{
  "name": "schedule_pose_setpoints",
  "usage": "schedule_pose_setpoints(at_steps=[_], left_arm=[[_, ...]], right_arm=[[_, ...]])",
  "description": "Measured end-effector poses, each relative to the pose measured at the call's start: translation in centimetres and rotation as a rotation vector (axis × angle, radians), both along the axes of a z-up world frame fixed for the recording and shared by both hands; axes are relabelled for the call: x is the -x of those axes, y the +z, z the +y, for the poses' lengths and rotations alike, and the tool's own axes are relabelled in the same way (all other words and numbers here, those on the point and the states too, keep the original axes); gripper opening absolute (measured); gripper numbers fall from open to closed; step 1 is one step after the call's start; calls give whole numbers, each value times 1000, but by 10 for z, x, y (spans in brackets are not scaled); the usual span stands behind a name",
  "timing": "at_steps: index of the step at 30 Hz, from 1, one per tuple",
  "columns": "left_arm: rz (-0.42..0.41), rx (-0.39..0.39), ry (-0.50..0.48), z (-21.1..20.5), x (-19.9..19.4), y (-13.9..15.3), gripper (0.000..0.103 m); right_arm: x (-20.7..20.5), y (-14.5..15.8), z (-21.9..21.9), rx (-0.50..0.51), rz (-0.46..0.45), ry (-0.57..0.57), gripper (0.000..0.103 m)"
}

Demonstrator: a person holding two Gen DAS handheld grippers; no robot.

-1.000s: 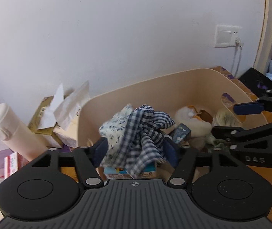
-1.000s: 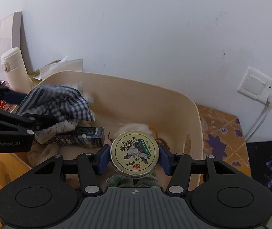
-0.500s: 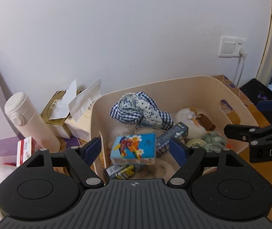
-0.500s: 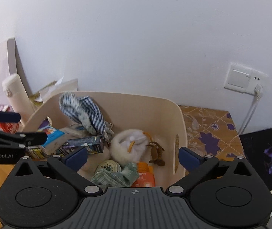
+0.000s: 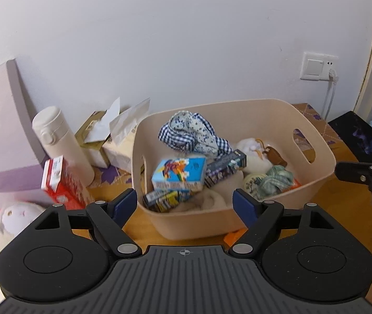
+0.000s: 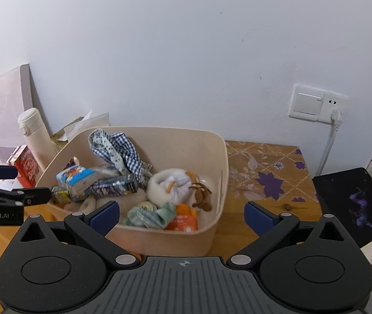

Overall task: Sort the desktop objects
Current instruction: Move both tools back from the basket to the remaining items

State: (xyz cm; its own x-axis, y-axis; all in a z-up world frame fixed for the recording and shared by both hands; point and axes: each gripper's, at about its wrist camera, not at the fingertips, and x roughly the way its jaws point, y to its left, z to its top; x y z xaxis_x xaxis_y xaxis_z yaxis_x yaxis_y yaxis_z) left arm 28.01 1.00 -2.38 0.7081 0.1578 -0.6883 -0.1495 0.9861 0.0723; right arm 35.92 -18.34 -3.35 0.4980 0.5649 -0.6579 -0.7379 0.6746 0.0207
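Observation:
A beige bin point(image 5: 238, 219) point(image 6: 219, 157) stands on the wooden desk and holds several things: a blue checked cloth point(image 5: 191, 133) point(image 6: 118, 149), a blue tissue pack point(image 5: 179, 174) point(image 6: 74, 176), a dark box point(image 5: 225, 166) point(image 6: 112, 184), a round tin point(image 5: 254, 180) point(image 6: 145, 206), a green cloth point(image 5: 277, 180) point(image 6: 150, 216) and a white plush point(image 6: 171, 185). My left gripper point(image 5: 184, 204) is open and empty in front of the bin. My right gripper point(image 6: 182, 214) is open and empty, drawn back from the bin's near wall.
A cream flask point(image 5: 60, 144), tissue boxes point(image 5: 107, 141), a red carton point(image 5: 60, 180) and a white plush toy point(image 5: 5, 219) lie left of the bin. A wall socket with a cable point(image 6: 335, 115) and a black object point(image 6: 353, 204) are to the right.
My left gripper let go of the checked cloth and my right let go of the round tin, both into the bin. Both grippers opened and pulled back and up.

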Motion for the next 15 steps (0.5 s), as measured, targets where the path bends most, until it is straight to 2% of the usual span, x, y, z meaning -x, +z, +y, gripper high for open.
schedule_pose_setpoints(at_steps=[4,15], left_arm=[[6,21,31,-7,14,0,82],[4,13,70,-33,47,2,82]], right_arm=[[4,3,-24,8,1,7,103],[19,-4,-76,50,11,34,103]])
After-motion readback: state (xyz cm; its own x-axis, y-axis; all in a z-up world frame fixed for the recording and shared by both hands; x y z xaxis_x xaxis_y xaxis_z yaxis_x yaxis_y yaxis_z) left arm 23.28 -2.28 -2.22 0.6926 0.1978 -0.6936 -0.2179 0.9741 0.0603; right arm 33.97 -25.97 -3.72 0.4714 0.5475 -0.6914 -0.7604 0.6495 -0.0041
